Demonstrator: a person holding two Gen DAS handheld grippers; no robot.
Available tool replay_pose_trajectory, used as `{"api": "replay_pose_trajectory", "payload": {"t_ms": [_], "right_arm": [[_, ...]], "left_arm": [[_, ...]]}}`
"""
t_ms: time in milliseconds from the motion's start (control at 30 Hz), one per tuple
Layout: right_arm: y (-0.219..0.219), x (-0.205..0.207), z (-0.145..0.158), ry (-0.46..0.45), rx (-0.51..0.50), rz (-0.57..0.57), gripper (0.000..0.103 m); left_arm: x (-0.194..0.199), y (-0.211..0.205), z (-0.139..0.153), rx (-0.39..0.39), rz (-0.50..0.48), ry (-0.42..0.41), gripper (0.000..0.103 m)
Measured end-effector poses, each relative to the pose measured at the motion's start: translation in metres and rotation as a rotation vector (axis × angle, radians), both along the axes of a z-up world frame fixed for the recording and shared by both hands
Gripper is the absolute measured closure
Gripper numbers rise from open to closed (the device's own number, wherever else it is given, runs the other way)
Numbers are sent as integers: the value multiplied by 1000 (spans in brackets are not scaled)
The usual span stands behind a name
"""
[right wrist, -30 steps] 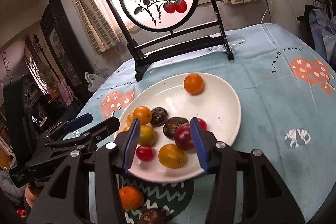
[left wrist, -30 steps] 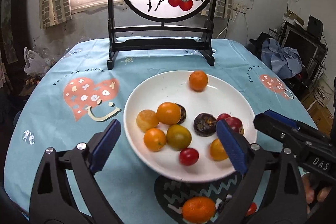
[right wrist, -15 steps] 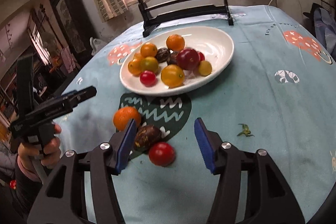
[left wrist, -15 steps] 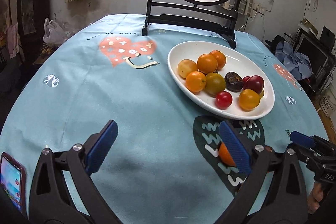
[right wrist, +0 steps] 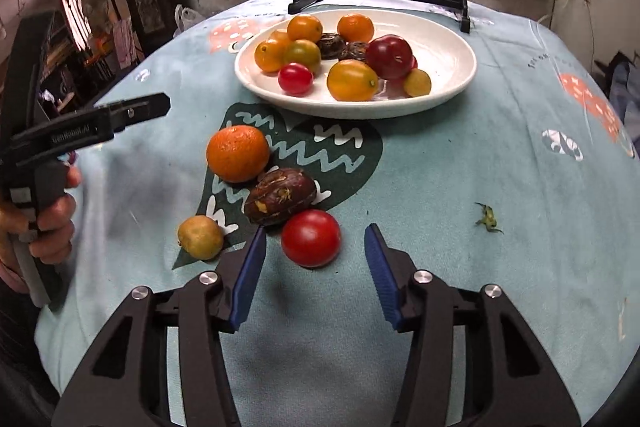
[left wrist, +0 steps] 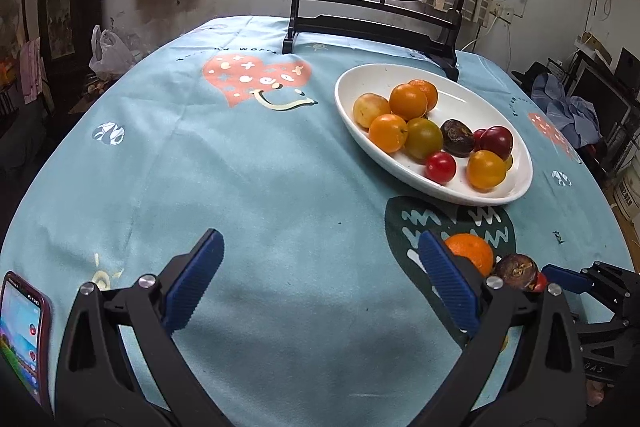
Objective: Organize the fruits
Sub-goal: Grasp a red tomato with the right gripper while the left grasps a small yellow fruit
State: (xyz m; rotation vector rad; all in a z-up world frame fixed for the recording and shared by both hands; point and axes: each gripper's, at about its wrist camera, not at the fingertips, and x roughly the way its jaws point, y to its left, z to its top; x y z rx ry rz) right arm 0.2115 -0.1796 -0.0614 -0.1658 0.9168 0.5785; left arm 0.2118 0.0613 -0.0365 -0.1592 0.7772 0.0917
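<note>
From the left camera, the orange [left wrist: 469,255] is half hidden behind a finger, and the tomato [right wrist: 311,237] barely shows. That tomato sits on the tablecloth [right wrist: 460,187] just ahead of the right gripper [right wrist: 313,273], between its tips, touching neither. Both that and the left gripper [left wrist: 320,281] are spread wide and empty. The plate [right wrist: 448,39] is farther back.

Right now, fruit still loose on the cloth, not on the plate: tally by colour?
Orange: 1, the mandarin
Dark brown: 1, the wrinkled fruit
Red: 1, the tomato
Yellow-green: 1, the small fruit
Total: 4, all on the cloth in front of the white plate
</note>
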Motion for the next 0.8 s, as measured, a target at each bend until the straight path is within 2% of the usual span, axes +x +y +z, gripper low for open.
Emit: {"api": "replay_pose_trajectory", "payload": {"t_ms": [167,267,367,467,700,800], "right_arm": [[7,3,-4,-27,-41,17,61],[9,4,-6,-26,-48,24,70],[6,5,-4,-19,-38,18,71],[-4,5,-1,-3,16,-2,71],[-39,12,12,64,239,-85,71],[-47,15,14,76,288,-121,71]], "left_arm": [[1,-1,0,-1,-2,5,4],[1,-1,-1,-3,-2,9,4],[1,-1,-1,-1,-1,13,4],[2,0,-2,1,0,17,4],[2,-1,-4,7,-3,28,4],[0,-5,-3,-16,-41,28,4]]}}
